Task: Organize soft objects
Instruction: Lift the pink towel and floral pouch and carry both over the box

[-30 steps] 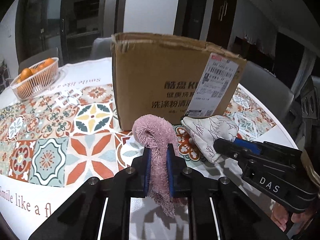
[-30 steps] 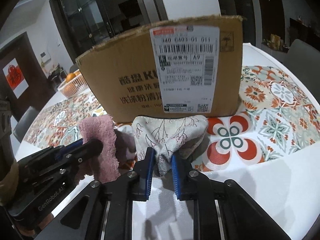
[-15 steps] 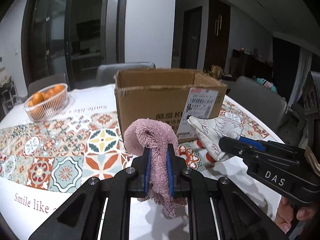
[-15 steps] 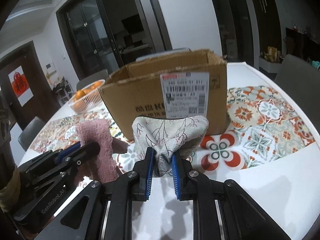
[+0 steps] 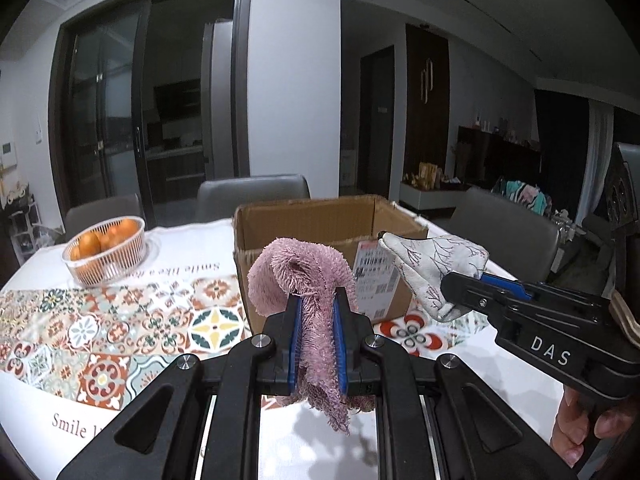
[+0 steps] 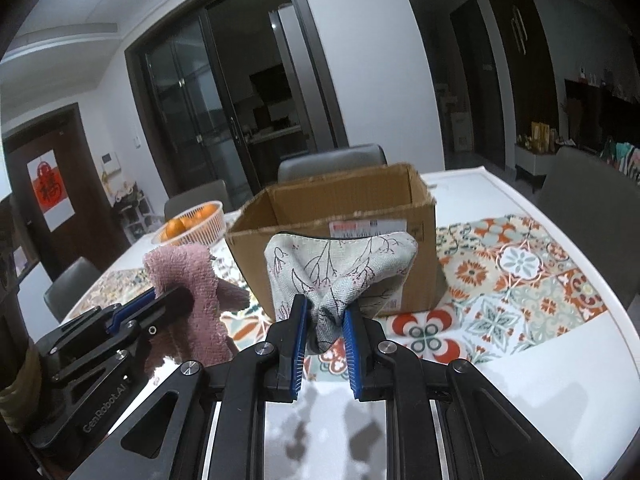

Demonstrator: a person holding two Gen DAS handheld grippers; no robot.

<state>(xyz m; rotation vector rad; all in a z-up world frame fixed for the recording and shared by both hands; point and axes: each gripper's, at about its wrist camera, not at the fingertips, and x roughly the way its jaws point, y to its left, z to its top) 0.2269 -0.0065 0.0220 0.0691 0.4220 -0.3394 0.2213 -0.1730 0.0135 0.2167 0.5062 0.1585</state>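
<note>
My left gripper (image 5: 316,304) is shut on a fluffy pink towel (image 5: 298,270), which droops over and below its blue pads. The right gripper (image 6: 325,308) is shut on a pale cloth pouch printed with branches (image 6: 340,260). Both soft things hang in the air in front of an open cardboard box (image 5: 320,216) that stands on the table, its open top showing (image 6: 344,200). In the left wrist view the right gripper (image 5: 460,284) holds the pouch (image 5: 432,264) to the right of the towel. In the right wrist view the left gripper (image 6: 176,296) with the towel (image 6: 188,276) is at the left.
A white table with a patterned tile cloth (image 5: 100,332) carries a wire basket of oranges (image 5: 106,248) at the far left. Grey chairs (image 5: 252,194) stand behind the table and one (image 6: 588,184) on the right. A hand (image 5: 580,432) grips the right tool.
Both grippers have risen with their cloths, so the box now sits lower in view and its open top shows. The grips have not changed.
</note>
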